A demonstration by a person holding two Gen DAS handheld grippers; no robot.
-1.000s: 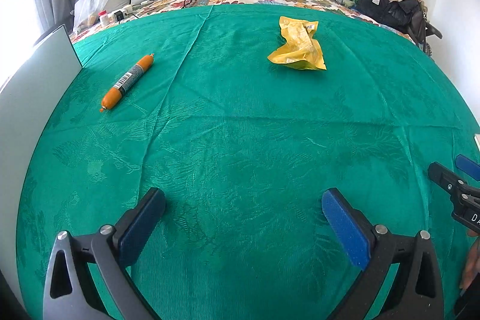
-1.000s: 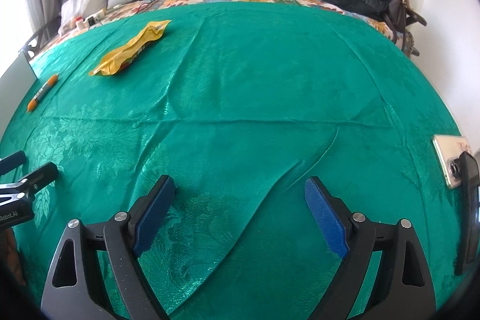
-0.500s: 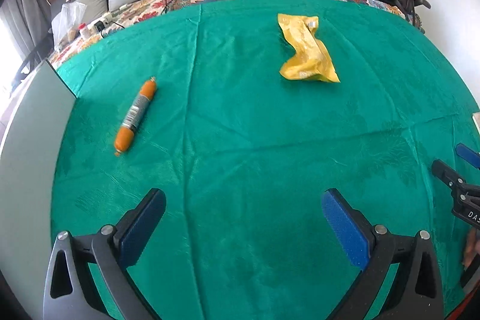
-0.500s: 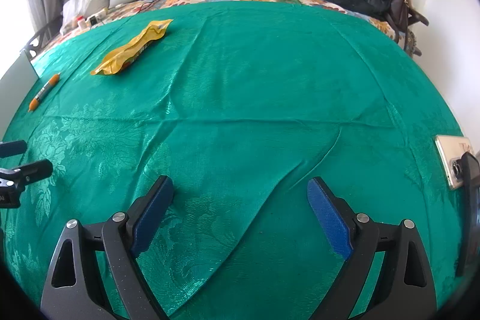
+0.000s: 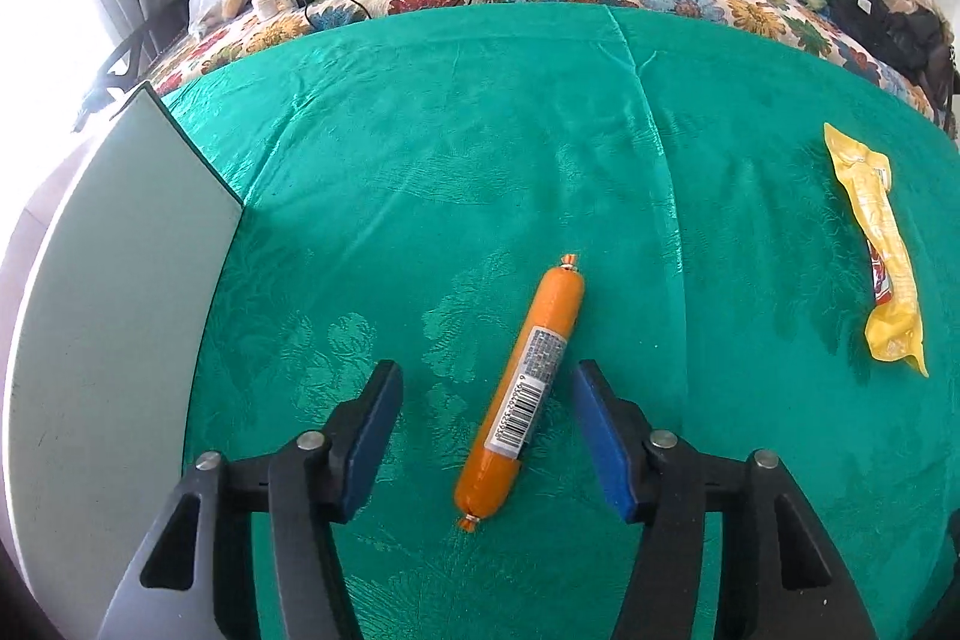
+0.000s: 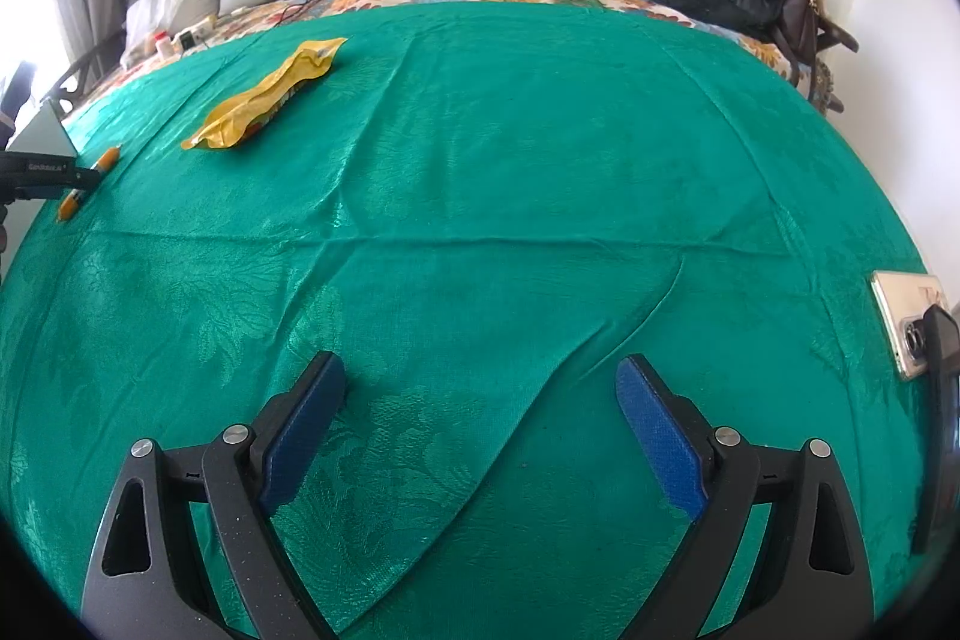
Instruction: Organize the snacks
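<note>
Left gripper (image 5: 486,412) hovers with jaws spread wide, straddling the orange sausage (image 5: 521,397) without touching it. Green cloth (image 5: 480,148) lies bare ahead; a grey board (image 5: 114,316) borders the left, and the yellow packet (image 5: 882,250) lies well apart to the right.

Right gripper (image 6: 480,430) is likewise spread, holding nothing, above bare cloth. A phone (image 6: 903,322) lies at the right edge; the packet (image 6: 270,94) lies far left.
</note>
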